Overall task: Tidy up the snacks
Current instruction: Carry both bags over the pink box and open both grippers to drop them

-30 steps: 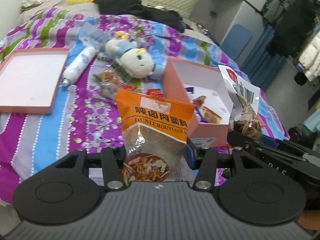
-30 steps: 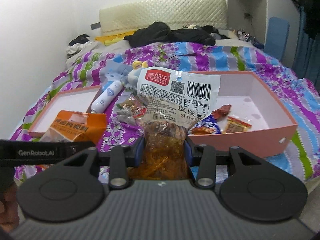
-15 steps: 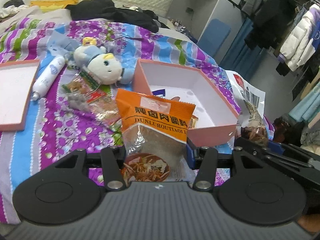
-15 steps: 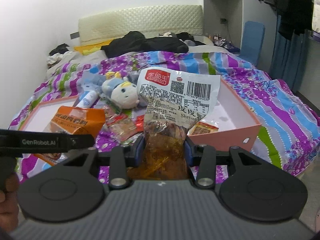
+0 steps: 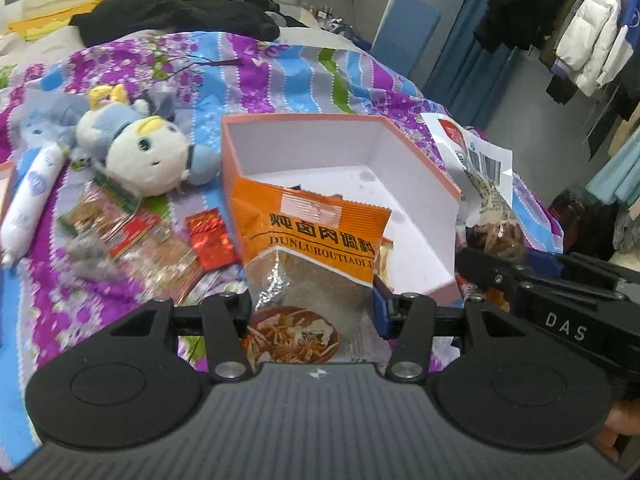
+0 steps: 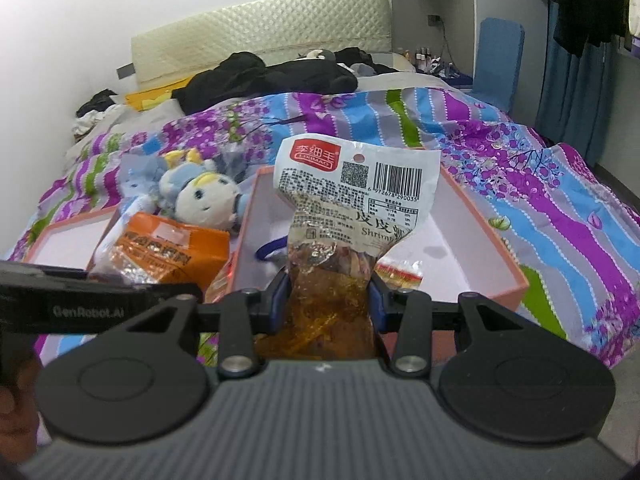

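My left gripper (image 5: 312,308) is shut on an orange seasoning packet (image 5: 316,248) and holds it upright above the near left corner of the open pink box (image 5: 344,120). My right gripper (image 6: 328,300) is shut on a clear shrimp snack bag (image 6: 352,200) with a white barcode label, held upright over the near edge of the same box (image 6: 500,248). A few small snack packets (image 6: 400,274) lie inside the box. More loose snack packets (image 5: 208,236) lie on the bedspread left of the box. Each gripper shows in the other's view.
A plush toy (image 5: 148,152) and a white tube (image 5: 32,200) lie on the striped bedspread left of the box. The box lid (image 6: 68,240) lies further left. Dark clothes (image 6: 264,76) are piled near the headboard. Hanging coats (image 5: 588,20) are to the right.
Both grippers have moved forward and to the right toward the pink box with their packets still held. The box now sits closer and more centred in both views.
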Demonstrator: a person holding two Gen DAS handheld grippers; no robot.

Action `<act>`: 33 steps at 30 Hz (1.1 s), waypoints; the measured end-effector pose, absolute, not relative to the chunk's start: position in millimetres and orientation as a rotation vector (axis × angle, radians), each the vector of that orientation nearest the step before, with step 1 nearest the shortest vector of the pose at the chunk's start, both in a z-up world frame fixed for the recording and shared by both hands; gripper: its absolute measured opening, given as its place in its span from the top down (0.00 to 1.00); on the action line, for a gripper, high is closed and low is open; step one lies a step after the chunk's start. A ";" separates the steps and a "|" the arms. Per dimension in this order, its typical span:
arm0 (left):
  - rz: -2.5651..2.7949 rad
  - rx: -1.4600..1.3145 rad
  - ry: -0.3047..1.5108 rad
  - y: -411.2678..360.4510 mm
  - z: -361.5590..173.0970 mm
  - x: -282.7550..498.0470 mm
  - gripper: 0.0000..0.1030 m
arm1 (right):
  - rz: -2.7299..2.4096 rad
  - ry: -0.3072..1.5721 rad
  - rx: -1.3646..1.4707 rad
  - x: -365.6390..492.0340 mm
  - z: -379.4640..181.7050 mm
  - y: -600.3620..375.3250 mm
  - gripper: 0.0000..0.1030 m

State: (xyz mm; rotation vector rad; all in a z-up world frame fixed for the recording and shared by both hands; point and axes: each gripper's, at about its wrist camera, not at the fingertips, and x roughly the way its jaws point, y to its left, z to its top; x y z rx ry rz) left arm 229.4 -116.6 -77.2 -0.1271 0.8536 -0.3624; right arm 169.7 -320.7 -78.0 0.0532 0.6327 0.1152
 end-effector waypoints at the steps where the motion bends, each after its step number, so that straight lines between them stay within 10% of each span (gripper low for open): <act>1: -0.366 -0.124 0.858 -121.2 -78.7 240.3 0.45 | 0.114 0.635 0.054 177.9 -79.2 -324.1 0.58; 23: -0.391 -0.133 0.963 -147.5 -135.2 386.1 0.45 | 0.123 0.746 0.127 296.3 -138.8 -347.9 0.57; 33: -0.375 -0.146 0.919 -136.7 -117.6 378.3 0.30 | 0.107 0.742 0.138 291.2 -130.6 -347.7 0.34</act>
